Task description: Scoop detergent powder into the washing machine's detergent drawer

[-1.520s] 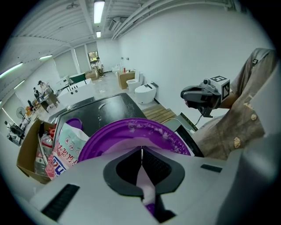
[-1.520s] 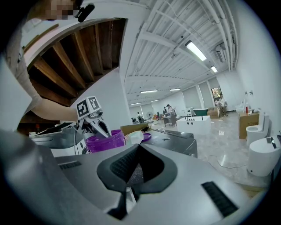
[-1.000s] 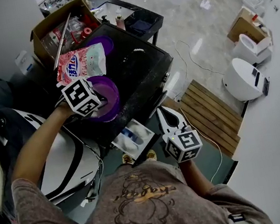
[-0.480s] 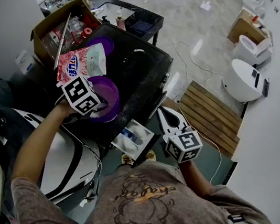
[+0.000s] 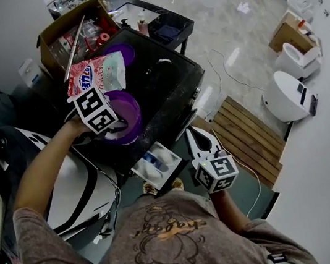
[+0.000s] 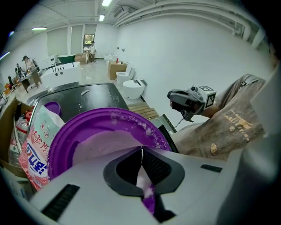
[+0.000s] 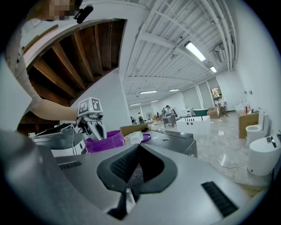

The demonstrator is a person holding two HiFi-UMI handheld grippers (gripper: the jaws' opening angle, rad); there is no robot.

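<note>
A purple tub (image 5: 126,107) of white powder stands on the black washing machine top (image 5: 163,84), beside a pink-and-white detergent bag (image 5: 95,73). My left gripper (image 5: 116,120) reaches into the tub's near side. In the left gripper view it (image 6: 141,151) is shut on a purple scoop handle (image 6: 149,200) dusted with powder; the scoop's bowl is hidden. The open detergent drawer (image 5: 157,162) juts from the machine's front. My right gripper (image 5: 192,135) hangs just right of the drawer, shut, nothing seen in it (image 7: 139,147).
A purple lid (image 5: 121,51) lies behind the bag. A cardboard box (image 5: 67,35) of items sits at the back left, a dark bin (image 5: 168,28) behind the machine. A wooden pallet (image 5: 247,136) and white toilets (image 5: 287,92) stand on the floor to the right.
My left gripper has edged slightly farther over the tub. The right gripper has hardly moved.
</note>
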